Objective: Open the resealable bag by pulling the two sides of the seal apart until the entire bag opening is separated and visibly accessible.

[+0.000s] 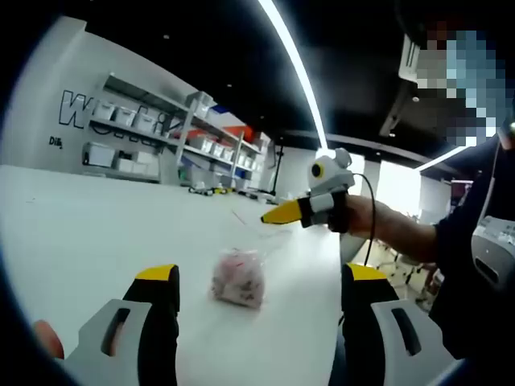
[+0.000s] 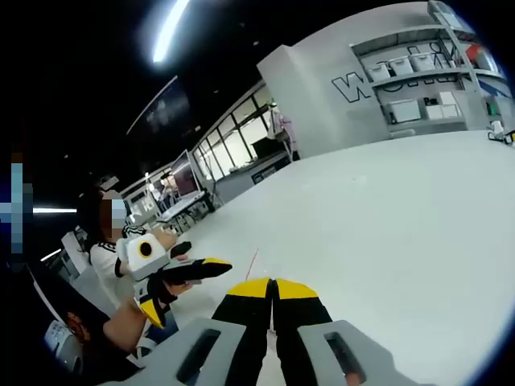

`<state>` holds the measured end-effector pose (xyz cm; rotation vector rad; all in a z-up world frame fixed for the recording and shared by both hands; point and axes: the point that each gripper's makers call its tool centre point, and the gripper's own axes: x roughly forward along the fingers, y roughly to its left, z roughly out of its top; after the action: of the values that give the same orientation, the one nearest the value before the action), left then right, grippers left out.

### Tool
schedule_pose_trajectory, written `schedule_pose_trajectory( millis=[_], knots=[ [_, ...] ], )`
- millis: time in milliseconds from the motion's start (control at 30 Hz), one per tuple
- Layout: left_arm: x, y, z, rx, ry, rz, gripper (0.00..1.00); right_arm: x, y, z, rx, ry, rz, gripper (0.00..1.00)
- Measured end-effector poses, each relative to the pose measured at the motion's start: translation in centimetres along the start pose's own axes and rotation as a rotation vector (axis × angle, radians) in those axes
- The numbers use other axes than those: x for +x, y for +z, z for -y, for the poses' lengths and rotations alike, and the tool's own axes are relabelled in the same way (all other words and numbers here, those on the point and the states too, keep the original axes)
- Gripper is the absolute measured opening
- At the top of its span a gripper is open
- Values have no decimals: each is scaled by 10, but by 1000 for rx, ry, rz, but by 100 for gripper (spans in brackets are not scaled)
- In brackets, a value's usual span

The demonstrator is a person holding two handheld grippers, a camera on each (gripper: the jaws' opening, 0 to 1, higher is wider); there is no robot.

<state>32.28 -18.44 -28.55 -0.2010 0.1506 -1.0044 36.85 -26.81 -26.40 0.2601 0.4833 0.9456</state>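
Note:
A small clear resealable bag (image 1: 239, 279) with pinkish-white contents lies on the white table (image 1: 96, 225). In the left gripper view it sits just beyond and between my left gripper's (image 1: 262, 275) yellow-tipped jaws, which stand wide open and apart from it. My right gripper (image 1: 278, 215) hovers above and behind the bag, held by a hand, its yellow tips pressed together. In the right gripper view my right gripper (image 2: 273, 284) is shut with nothing visible between the jaws. The left gripper (image 2: 179, 288) shows at lower left there, open.
Shelves with white bins (image 1: 153, 125) line the far wall. The table's near edge (image 1: 342, 265) runs beside the person's dark-clothed body. A person in a white top (image 2: 103, 259) sits at the left, with more tables and windows (image 2: 233, 149) beyond. A thin strand (image 2: 254, 262) lies on the table.

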Motion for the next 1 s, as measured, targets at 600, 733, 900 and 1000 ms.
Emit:
schedule_pose_trajectory(
  millis=[600, 733, 900, 1000],
  knots=[
    [-6, -2, -7, -17, 22, -1, 82, 16, 19, 1, 53, 34, 37, 0],
    [-6, -4, -8, -21, 24, -4, 82, 21, 24, 4, 53, 33, 40, 0],
    [-7, -4, -10, -24, 27, -3, 82, 30, 36, 12, 57, 34, 53, 0],
    [-7, -3, -10, -25, 29, 0, 82, 39, 45, 19, 47, 27, 56, 0]
  ],
)
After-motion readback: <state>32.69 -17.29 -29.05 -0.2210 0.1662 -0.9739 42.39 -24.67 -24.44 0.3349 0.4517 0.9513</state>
